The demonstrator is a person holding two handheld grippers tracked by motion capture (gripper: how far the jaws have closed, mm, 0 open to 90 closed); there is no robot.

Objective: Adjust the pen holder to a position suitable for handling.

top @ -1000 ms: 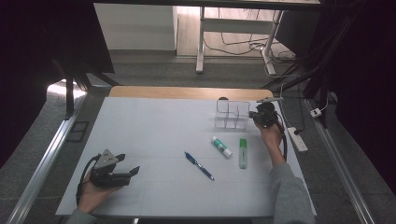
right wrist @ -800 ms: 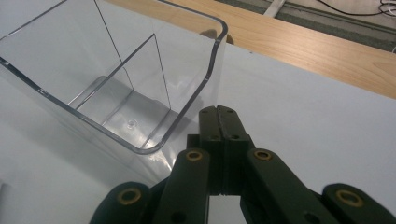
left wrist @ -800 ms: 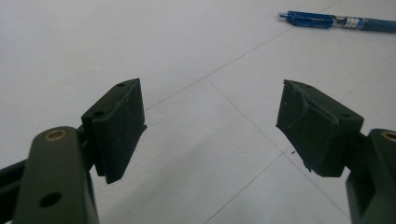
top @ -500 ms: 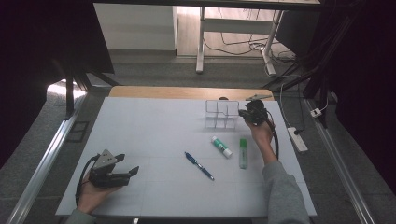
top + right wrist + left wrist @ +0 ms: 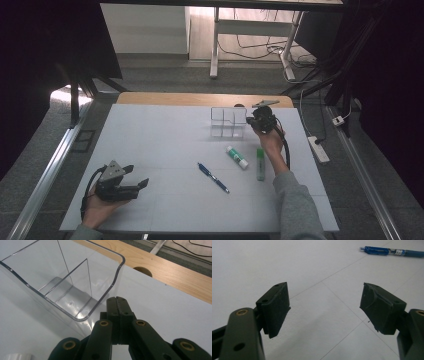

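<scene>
Three items (image 5: 236, 156) are lying outside the clear organizer (image 5: 228, 121) | right gripper (image 5: 119, 305), jaws closed and empty, is nudging its wall | left gripper (image 5: 324, 311) is gaping idle, holding nothing.

On the tabletop (image 5: 165, 135): one clear divided organizer (image 5: 228, 121), one blue pen (image 5: 213, 177), two glue sticks, namely one white with green cap (image 5: 237, 156) and one green (image 5: 260, 163). Also two hand-held grippers, one left (image 5: 136, 176) and one right (image 5: 254, 120).
</scene>
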